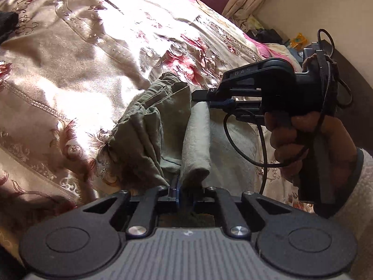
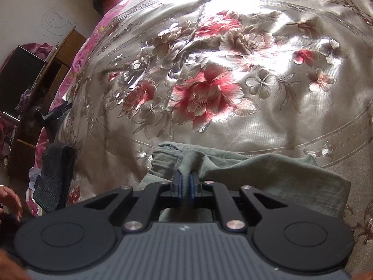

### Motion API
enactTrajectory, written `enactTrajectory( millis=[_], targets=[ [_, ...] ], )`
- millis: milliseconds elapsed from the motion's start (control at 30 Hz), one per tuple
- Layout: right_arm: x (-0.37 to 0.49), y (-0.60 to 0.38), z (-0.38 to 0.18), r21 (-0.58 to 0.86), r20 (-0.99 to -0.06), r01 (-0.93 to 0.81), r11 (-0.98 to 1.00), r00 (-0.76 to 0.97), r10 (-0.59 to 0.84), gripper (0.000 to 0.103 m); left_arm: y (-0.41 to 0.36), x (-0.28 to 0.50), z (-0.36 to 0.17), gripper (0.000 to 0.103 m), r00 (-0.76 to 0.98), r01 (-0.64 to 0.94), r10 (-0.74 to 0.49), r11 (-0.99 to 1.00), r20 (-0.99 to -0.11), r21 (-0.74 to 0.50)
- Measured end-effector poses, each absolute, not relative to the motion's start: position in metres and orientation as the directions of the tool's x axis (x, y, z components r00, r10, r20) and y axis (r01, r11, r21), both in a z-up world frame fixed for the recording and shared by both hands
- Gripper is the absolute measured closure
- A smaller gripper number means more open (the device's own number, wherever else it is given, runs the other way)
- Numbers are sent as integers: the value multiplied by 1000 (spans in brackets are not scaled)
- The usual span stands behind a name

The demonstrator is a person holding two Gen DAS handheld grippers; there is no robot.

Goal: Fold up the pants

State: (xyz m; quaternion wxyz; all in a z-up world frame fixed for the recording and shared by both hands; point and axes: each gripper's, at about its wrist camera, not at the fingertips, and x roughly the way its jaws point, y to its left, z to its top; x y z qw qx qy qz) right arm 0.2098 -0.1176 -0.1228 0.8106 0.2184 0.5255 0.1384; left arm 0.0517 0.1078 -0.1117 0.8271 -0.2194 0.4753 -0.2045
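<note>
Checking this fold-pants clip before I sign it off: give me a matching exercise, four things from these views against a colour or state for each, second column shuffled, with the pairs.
Things:
1. pants
2. bedspread
3. right gripper
4. cable

Colour or state:
a. black, looping below the right gripper's handle in the left wrist view
b. shiny beige with red and pink flowers
c. olive green, bunched up and lying on the bed
d. closed on a ridge of green fabric

Pairs: 1-c, 2-b, 3-d, 4-a
</note>
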Motion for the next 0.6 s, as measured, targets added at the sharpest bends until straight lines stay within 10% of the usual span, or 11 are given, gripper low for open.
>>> enactTrajectory(
  millis=[200, 600],
  targets=[
    [198, -131, -103, 539, -749, -22, 842, 445, 491, 61, 112, 65, -87, 62, 432, 298, -591, 807, -682, -510],
    [135, -185, -73, 533, -710, -50, 845, 518, 478, 55, 76, 128, -89, 58, 324, 382, -501, 845, -802, -374]
  ],
)
